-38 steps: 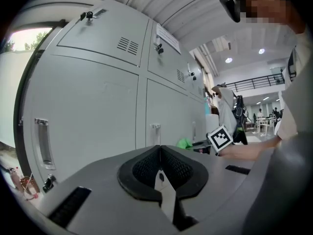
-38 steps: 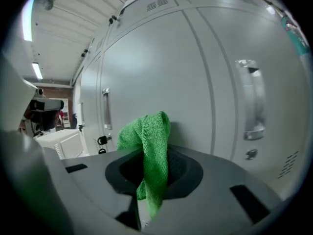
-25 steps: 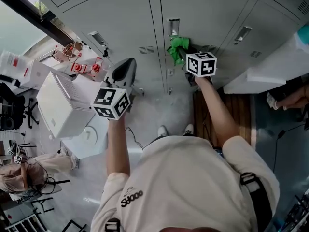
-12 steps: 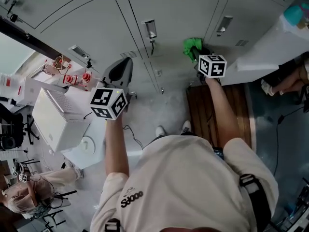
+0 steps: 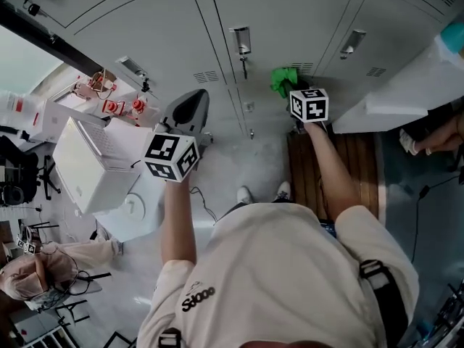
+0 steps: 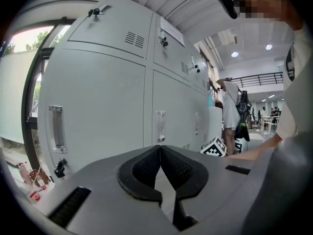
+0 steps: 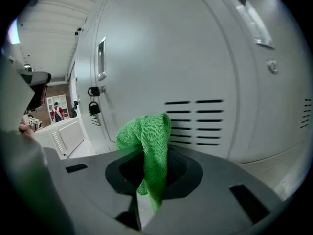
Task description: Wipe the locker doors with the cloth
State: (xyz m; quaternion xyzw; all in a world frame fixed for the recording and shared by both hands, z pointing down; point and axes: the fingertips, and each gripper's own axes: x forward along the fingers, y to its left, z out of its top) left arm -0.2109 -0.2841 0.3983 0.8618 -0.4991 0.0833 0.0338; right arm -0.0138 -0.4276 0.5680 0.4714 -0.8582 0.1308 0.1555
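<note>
Green cloth [image 7: 146, 141] is pinched in the right claw [image 7: 152, 156], arm outstretched, seemingly touching the grey locker door [image 7: 195, 58] ahead; left claw [image 6: 160, 166], forearm raised, is closed and empty.

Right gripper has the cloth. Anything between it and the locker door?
Nothing visible. The cloth, clamped in the right gripper, faces bare locker door by the vent slots; the padlock hangs off to the side.
</note>
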